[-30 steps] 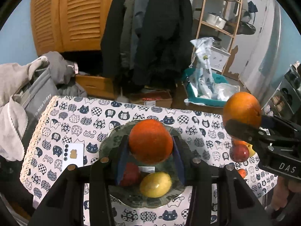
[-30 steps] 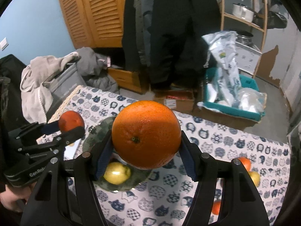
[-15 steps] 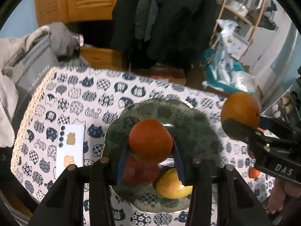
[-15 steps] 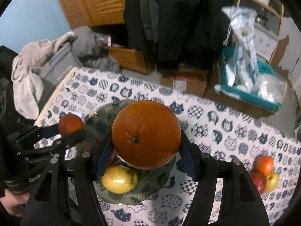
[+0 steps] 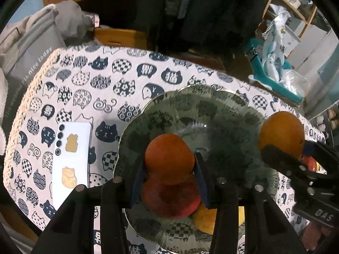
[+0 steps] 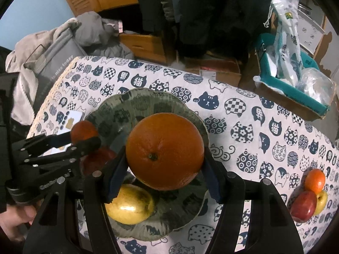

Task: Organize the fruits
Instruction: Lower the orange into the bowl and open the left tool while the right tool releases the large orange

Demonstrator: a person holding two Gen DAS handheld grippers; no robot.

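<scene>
Both grippers have dropped lower over the green plate compared with a second ago, so the plate now fills way more of each view and the back wall has mostly slid out of frame.

Left gripper has its jaws clamped on a small orange, which sits right between the blue pads. Directly under those jaws there's a red apple lying on the plate, and the small orange looks like it's touching or just above it, can't really tell which. A yellow apple pokes out just right of and below the jaws, also on the plate.

Right gripper has its jaws clamped on a big orange, stem end facing the camera, held over the middle of the plate. The yellow apple sits below and left of these jaws, and the left gripper is off to their left.

Way off to the right of the right jaws, near the edge of the worktop with its cat-print cloth, three more fruits are bunched together touching: a tangerine, another red apple and a yellow fruit. A white phone lies flat on the cloth left of the left jaws, just beside the plate.
</scene>
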